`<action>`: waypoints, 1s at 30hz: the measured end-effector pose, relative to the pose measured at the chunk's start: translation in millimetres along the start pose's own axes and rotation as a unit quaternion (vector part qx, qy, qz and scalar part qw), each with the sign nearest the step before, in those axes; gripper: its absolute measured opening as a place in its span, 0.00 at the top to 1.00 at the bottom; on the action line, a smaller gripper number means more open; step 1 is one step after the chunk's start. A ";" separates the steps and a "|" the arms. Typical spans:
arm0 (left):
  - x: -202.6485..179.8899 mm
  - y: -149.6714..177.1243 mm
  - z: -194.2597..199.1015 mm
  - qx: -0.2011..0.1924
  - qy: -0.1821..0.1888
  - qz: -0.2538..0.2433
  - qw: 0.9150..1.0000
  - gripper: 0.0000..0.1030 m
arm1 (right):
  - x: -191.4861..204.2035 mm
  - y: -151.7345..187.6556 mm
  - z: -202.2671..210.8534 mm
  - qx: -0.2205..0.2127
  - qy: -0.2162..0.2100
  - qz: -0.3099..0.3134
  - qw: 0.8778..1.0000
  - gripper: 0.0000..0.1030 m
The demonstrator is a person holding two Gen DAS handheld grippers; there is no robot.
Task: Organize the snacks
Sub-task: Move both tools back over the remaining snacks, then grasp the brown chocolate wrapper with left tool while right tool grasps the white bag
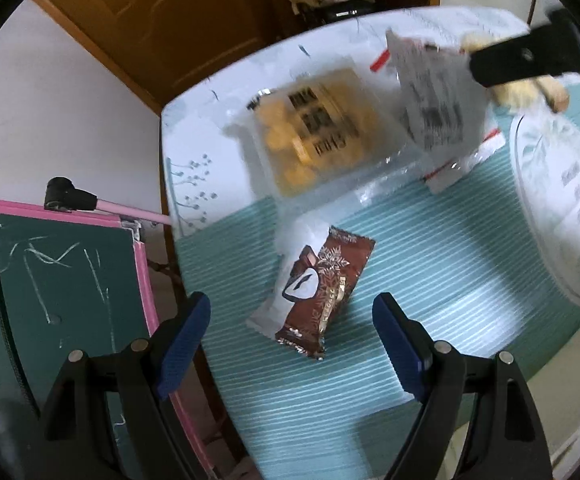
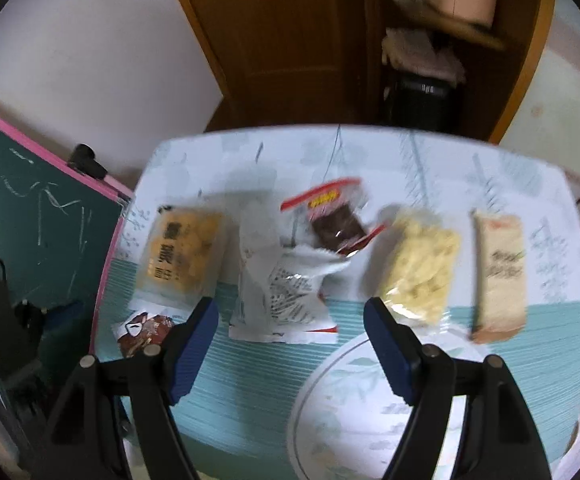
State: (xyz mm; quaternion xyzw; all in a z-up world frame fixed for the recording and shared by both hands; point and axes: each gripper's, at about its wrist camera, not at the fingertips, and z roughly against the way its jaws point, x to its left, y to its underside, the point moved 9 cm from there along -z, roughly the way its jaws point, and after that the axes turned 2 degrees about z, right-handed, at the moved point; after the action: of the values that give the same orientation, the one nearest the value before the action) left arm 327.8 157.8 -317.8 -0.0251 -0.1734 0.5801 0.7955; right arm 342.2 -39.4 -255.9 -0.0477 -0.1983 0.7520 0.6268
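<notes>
Left gripper [image 1: 292, 346]: blue-padded jaws spread, empty, above brown foil chocolate-bar packet [image 1: 322, 296] near striped teal tabletop [image 1: 430, 280] edge.
Right gripper [image 2: 290, 344]: spread, empty, over crumpled white printed wrapper [image 2: 285, 296].
Risk: slick foil skidding off the edge.
Nearby: clear yellow-biscuit pack [image 1: 318, 128], round white plate [image 2: 350, 392], pink-framed chalkboard [image 1: 49, 280].

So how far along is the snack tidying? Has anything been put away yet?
Nothing looks sorted yet. The plate holds no snacks, and the packets lie loose on the table. Both tongs are open with nothing in them: the left tongs are above the brown chocolate packet, the right tongs near the white packet. All the packets are still to be moved.
</notes>
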 end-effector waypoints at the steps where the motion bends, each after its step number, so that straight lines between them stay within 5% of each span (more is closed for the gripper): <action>1: -2.4 1.0 -4.1 0.002 0.001 -0.001 1.000 0.20 | 3.2 -0.1 -6.3 0.001 0.000 0.000 1.000 0.27; 10: 3.0 0.2 -18.6 0.013 0.019 0.031 0.999 0.20 | 10.3 4.3 -47.7 0.031 0.041 0.010 0.999 0.28; 11: 4.3 0.6 -20.6 0.015 0.022 0.035 0.999 0.20 | 11.4 7.6 -52.7 0.042 0.032 0.007 0.999 0.37; 14: 3.6 -2.1 -22.2 0.013 0.053 0.052 0.997 0.38 | 8.6 9.8 -53.7 0.044 0.014 -0.005 0.999 0.48; 16: -0.3 -2.2 -21.3 0.015 0.088 0.070 0.994 0.63 | 5.9 12.6 -51.6 0.047 0.016 -0.001 0.999 0.50; 24: -9.9 5.3 -9.0 0.019 0.074 0.104 0.992 0.68 | -10.1 33.6 -33.8 0.056 0.019 0.003 0.998 0.55; 30: -7.7 5.9 43.5 -0.025 0.061 0.134 0.989 0.69 | -17.9 42.2 3.7 0.029 -0.002 0.001 1.000 0.56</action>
State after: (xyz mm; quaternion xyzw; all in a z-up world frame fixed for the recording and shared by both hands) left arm 307.1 145.6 -280.3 -0.1036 -0.1345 0.6745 0.7185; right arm 305.8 -63.1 -270.8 -0.0281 -0.1776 0.7579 0.6271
